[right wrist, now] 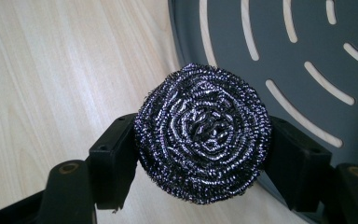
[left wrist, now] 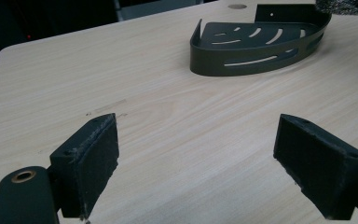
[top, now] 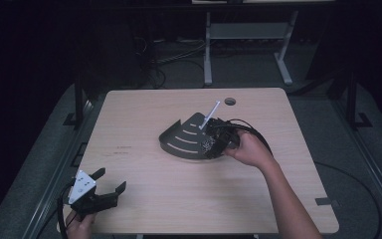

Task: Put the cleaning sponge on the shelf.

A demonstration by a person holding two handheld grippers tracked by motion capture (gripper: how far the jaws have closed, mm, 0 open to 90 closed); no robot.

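The right gripper (top: 214, 144) has its jaws pressed on both sides of a round steel scouring pad (right wrist: 203, 139), which bulges out between them, so the pick-up looks done; what seems left is to carry the pad fully over the dark slotted corner shelf (top: 184, 137) and set it down inside. In the right gripper view the pad hangs above the shelf's curved rim (right wrist: 179, 51), partly over the bare wooden table (top: 144, 199) and partly over the slotted floor, so it sits right at the edge rather than clear within the tray. The shelf's low raised wall is the one lip to be passed, and a thin white rod (top: 210, 113) stands slanted by the shelf's far side close to the gripper, something the hand may brush against. The left gripper (top: 107, 186) rests at the table's near left corner, close to the edge, its jaws wide apart with nothing between them, well away from the shelf. Between the two lies plenty of open tabletop, and the small round hole (top: 230, 101) near the far edge is out of the way
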